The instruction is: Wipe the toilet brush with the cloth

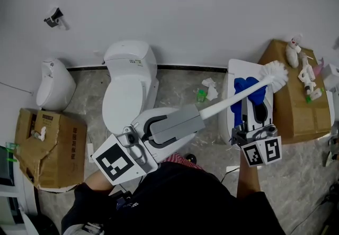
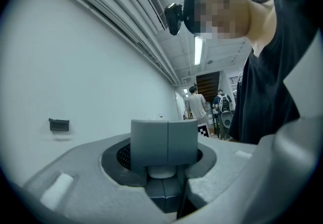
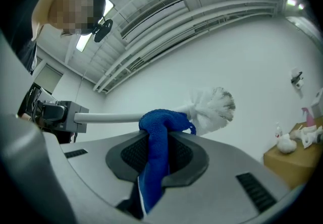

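Note:
The toilet brush has a white shaft (image 1: 228,102), a white bristle head (image 1: 275,74) and a grey block handle (image 1: 177,124). My left gripper (image 1: 159,129) is shut on that handle and holds the brush out level to the right; in the left gripper view the grey handle (image 2: 164,142) sits between the jaws. The blue cloth (image 1: 249,88) is draped over the shaft just short of the head. My right gripper (image 1: 255,109) is shut on the cloth's hanging end. In the right gripper view the cloth (image 3: 156,157) rises from the jaws and wraps the shaft (image 3: 108,116) beside the bristle head (image 3: 214,109).
A white toilet (image 1: 127,86) stands by the wall at the left, with a small white bin (image 1: 53,83) and a cardboard box (image 1: 47,146) further left. Another cardboard box (image 1: 296,96) with bottles is at the right. Crumpled tissues (image 1: 211,88) lie on the floor.

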`<control>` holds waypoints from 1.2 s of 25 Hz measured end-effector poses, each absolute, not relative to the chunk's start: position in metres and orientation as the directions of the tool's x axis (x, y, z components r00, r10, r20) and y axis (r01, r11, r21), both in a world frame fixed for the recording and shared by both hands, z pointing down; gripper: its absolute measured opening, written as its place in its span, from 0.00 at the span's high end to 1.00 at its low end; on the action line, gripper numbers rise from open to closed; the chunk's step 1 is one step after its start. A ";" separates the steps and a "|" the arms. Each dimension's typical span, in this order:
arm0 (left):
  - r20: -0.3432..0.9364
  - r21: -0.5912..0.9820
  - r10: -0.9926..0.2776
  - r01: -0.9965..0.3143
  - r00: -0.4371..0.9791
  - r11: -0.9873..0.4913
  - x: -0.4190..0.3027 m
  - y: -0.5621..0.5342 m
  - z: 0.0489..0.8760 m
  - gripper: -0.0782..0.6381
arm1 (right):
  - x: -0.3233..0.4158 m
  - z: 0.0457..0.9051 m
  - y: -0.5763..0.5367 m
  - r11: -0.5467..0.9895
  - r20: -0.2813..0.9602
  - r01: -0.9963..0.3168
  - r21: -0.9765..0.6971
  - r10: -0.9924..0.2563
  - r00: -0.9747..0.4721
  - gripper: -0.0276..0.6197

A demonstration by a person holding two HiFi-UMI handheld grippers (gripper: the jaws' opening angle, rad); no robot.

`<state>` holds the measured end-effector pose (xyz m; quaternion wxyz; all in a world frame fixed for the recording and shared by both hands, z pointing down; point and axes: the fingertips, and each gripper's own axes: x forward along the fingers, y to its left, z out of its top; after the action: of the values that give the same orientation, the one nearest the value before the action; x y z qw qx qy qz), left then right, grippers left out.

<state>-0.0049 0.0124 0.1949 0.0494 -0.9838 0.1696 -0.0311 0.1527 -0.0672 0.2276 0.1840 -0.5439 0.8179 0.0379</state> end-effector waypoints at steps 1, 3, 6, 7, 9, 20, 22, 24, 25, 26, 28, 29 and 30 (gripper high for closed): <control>0.043 -0.105 -0.337 -0.331 0.941 -0.938 -0.005 0.012 0.194 0.67 | 0.150 0.228 -0.067 0.412 -0.341 -0.901 -0.137 -0.874 -0.348 0.85; 0.043 -0.102 -0.336 -0.330 0.941 -0.938 -0.005 0.012 0.194 0.67 | 0.143 0.229 -0.067 0.425 -0.335 -0.895 -0.133 -0.869 -0.363 0.85; 0.037 -0.092 -0.334 -0.330 0.942 -0.940 -0.005 0.012 0.193 0.67 | 0.129 0.234 -0.067 0.454 -0.320 -0.881 -0.130 -0.860 -0.397 0.85; 0.036 -0.092 -0.333 -0.329 0.942 -0.940 -0.005 0.013 0.193 0.67 | 0.123 0.236 -0.067 0.467 -0.313 -0.875 -0.127 -0.856 -0.411 0.85; 0.038 -0.088 -0.329 -0.325 0.944 -0.942 -0.005 0.013 0.194 0.67 | 0.110 0.239 -0.068 0.491 -0.300 -0.864 -0.117 -0.846 -0.440 0.85; 0.032 -0.057 -0.338 -0.336 0.941 -0.940 -0.005 0.012 0.196 0.67 | 0.037 0.233 -0.057 0.645 -0.289 -0.764 0.002 -0.731 -0.618 0.85; 0.033 -0.058 -0.343 -0.341 0.939 -0.938 -0.006 0.012 0.196 0.67 | 0.029 0.231 -0.054 0.667 -0.299 -0.745 0.019 -0.707 -0.641 0.85; 0.034 -0.057 -0.349 -0.347 0.936 -0.936 -0.007 0.012 0.196 0.67 | 0.023 0.229 -0.051 0.687 -0.309 -0.726 0.034 -0.683 -0.661 0.85; 0.034 -0.056 -0.353 -0.351 0.935 -0.935 -0.007 0.012 0.196 0.67 | 0.021 0.229 -0.050 0.695 -0.314 -0.717 0.042 -0.673 -0.670 0.85; 0.035 -0.054 -0.356 -0.354 0.934 -0.934 -0.007 0.012 0.197 0.67 | 0.019 0.227 -0.049 0.703 -0.318 -0.710 0.048 -0.663 -0.678 0.85; 0.037 -0.049 -0.363 -0.361 0.931 -0.931 -0.008 0.012 0.198 0.67 | 0.016 0.225 -0.046 0.716 -0.328 -0.695 0.062 -0.643 -0.692 0.85; 0.037 -0.043 -0.365 -0.363 0.930 -0.931 -0.008 0.013 0.198 0.67 | 0.014 0.224 -0.045 0.723 -0.331 -0.687 0.070 -0.633 -0.700 0.85; 0.035 -0.038 -0.365 -0.364 0.930 -0.931 -0.008 0.013 0.198 0.67 | 0.012 0.224 -0.043 0.731 -0.330 -0.678 0.078 -0.623 -0.709 0.85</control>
<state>-0.0083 0.0126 0.1979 0.0154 -0.9823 0.1854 -0.0210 0.0121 -0.0431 0.2238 0.1422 -0.3539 0.9193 0.0972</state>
